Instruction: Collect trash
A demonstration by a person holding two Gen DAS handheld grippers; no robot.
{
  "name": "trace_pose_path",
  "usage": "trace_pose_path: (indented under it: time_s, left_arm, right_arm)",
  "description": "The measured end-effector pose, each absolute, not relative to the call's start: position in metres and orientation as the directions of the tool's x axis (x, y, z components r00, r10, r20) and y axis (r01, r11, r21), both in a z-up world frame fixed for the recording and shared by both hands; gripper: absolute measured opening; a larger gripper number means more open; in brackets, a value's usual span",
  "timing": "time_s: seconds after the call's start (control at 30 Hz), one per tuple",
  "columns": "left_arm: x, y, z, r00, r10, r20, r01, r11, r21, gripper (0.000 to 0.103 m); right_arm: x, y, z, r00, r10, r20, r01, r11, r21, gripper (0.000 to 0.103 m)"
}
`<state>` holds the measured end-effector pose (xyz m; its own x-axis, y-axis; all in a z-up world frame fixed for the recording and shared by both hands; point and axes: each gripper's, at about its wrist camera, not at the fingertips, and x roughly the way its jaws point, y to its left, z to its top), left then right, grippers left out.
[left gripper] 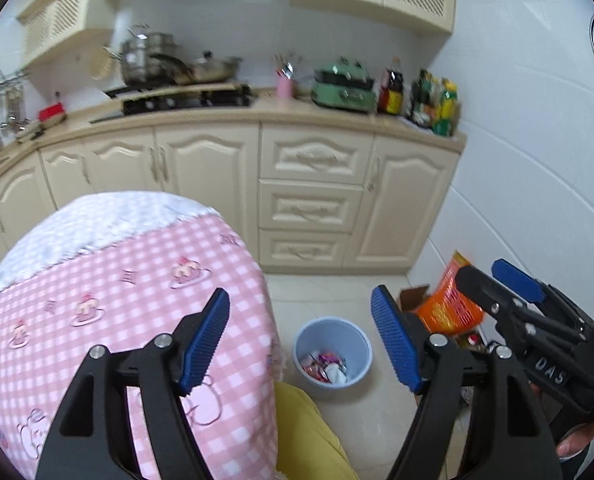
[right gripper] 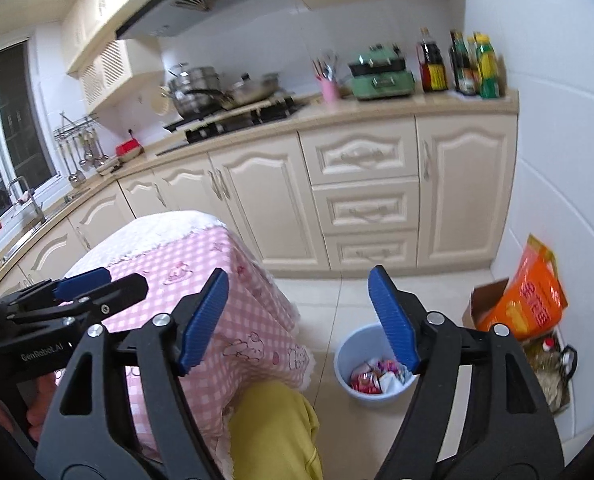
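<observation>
A light blue bin [left gripper: 329,332] [right gripper: 347,354] stands on the tiled floor beside the table, holding several coloured wrappers [left gripper: 323,366] [right gripper: 373,376]. My left gripper [left gripper: 299,304] hovers above the table's edge and the bin, open with nothing between its blue pads. It also shows at the left of the right wrist view as the left gripper [right gripper: 125,278]. My right gripper [right gripper: 299,280] is open and empty too, above the floor near the bin. At the right edge of the left wrist view, the right gripper [left gripper: 479,272] is beside an orange bag.
A table with a pink checked cloth [left gripper: 117,280] [right gripper: 185,252] fills the lower left. Yellow cloth [left gripper: 305,420] [right gripper: 273,428] lies below it. An orange bag [left gripper: 449,304] [right gripper: 529,296] and a cardboard box [left gripper: 413,296] [right gripper: 489,296] sit against the right wall. Cream cabinets [left gripper: 309,208] run behind.
</observation>
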<state>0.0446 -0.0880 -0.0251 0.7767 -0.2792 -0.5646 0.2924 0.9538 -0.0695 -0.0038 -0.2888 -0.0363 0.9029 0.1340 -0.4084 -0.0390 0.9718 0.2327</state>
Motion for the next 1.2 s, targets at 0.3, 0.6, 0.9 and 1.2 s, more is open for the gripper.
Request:
trace_pose_path:
  time_s: [0.3,0.6,0.9,1.2]
  left_arm:
    - [0.003,-0.079,0.005,0.859,-0.247,-0.449,0.258,0.965,-0.039,0.076]
    - [-0.017,-0.07,0.019,0.908,-0.169,-0.384,0.175,0.984,-0.021,0.085]
    - [-0.023,-0.067,0.024,0.918,-0.156,-0.365,0.161,0.987,-0.019,0.089]
    - [-0.023,-0.065,0.022,0.913,-0.158,-0.377,0.164,0.986,-0.017,0.092]
  right_arm:
    - [-0.028,-0.268,-0.016,0.94,0.109,-0.322,-0.059,0.985,0.163,0.087]
    - [-0.037,-0.266,-0.012,0.943,0.136,-0.302,-0.083,0.98,0.183,0.089]
    - [-0.038,-0.262,-0.011,0.942,0.142,-0.304,-0.087,0.979,0.186,0.09]
    - [-0.039,-0.26,-0.012,0.941,0.139,-0.308,-0.083,0.979,0.189,0.09]
